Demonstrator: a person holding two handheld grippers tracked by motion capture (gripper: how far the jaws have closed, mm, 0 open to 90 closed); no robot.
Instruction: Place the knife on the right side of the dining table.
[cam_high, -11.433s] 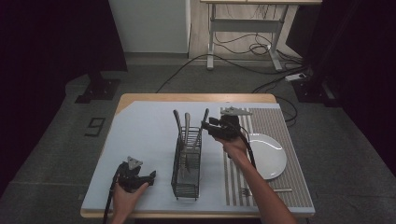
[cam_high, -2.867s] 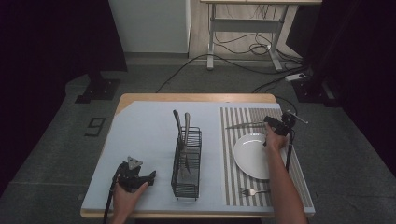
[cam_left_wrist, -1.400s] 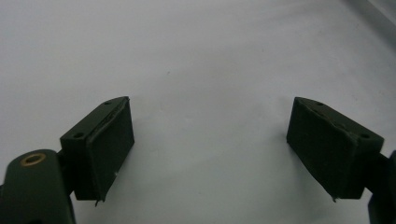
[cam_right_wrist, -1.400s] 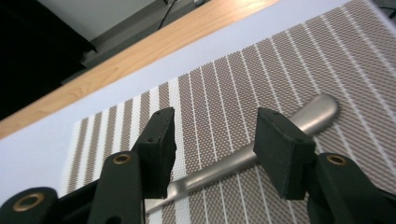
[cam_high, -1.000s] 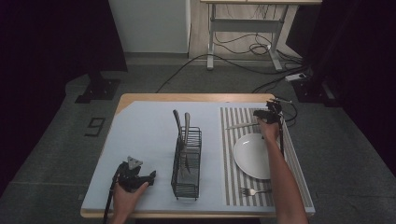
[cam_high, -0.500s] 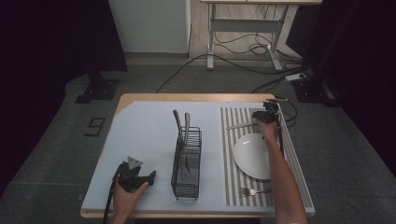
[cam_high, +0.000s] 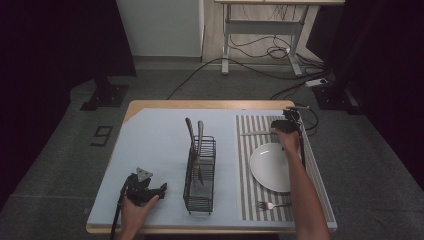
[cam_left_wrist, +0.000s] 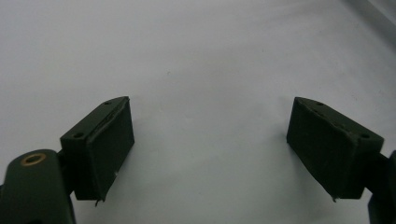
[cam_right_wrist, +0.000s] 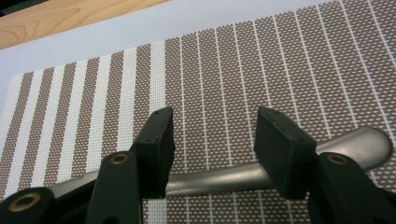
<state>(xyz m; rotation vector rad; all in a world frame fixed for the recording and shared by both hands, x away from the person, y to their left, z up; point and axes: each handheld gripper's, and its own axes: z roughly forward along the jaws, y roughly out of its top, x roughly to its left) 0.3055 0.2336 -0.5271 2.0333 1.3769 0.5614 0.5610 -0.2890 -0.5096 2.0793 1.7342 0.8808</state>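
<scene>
A silver utensil (cam_high: 256, 133) lies across the far end of the striped placemat (cam_high: 247, 170). In the right gripper view its metal handle (cam_right_wrist: 219, 177) runs crosswise under the jaws. My right gripper (cam_high: 284, 126) (cam_right_wrist: 212, 128) hovers low over that handle, open, with nothing pinched between its pads. My left gripper (cam_high: 145, 186) (cam_left_wrist: 210, 123) rests at the table's front left, open wide over bare pale-blue tabletop. A black wire rack (cam_high: 200, 175) in the middle holds two upright utensils (cam_high: 194, 137).
A white plate (cam_high: 272, 167) sits on the placemat near the right forearm. A fork (cam_high: 270, 205) lies at the mat's near edge. The table's right edge (cam_high: 315, 170) runs close beside the right arm. Cables trail on the floor behind the table.
The right gripper has left the rack, crossed to the right side of the mat, then eased left onto the utensil at the mat's far end. The left gripper has stayed put.
</scene>
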